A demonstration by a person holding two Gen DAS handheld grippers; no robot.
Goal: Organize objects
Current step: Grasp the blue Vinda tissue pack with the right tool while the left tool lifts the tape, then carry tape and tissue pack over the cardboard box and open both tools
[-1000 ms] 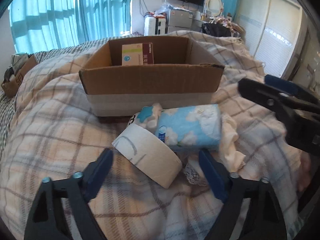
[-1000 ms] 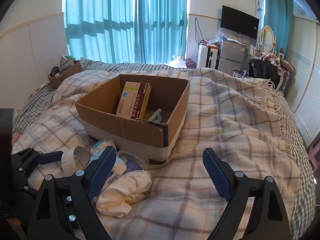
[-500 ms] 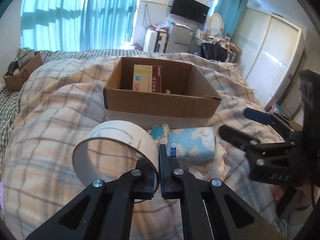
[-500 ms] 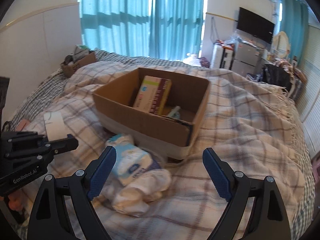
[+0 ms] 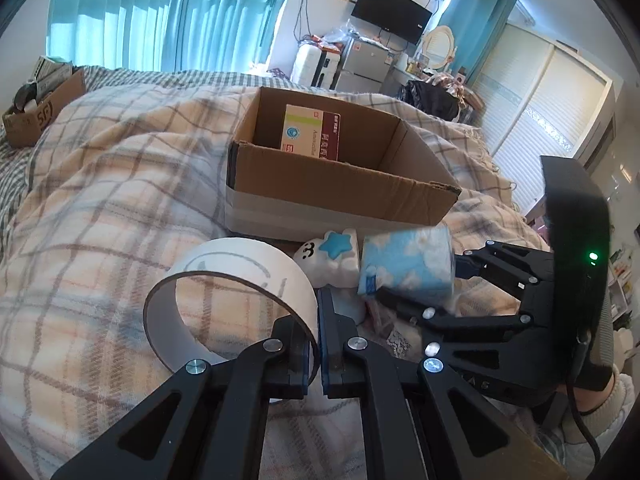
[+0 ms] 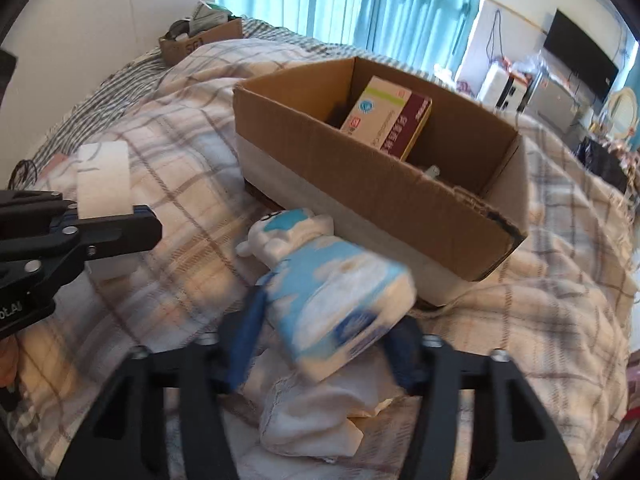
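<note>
Tape roll point(image 5: 232, 280) now lifted off plaid bed blanket point(image 5: 100, 208), wall pinched by left hand-held gripper point(image 5: 319, 320). Blue cloud-print tissue pack point(image 6: 340, 304), earlier untouched, now clamped by right hand-held gripper point(image 6: 320, 340) beside cardboard box point(image 6: 360, 184). Both judged ready for boxing.

A plaid blanket point(image 5: 100, 200) is covering the bed, and teal curtains point(image 5: 132, 12) are hanging along the far wall. A black television point(image 5: 390, 10) is hanging far right, above a small fridge point(image 5: 362, 64); a small carton point(image 5: 36, 110) is sitting far left.
</note>
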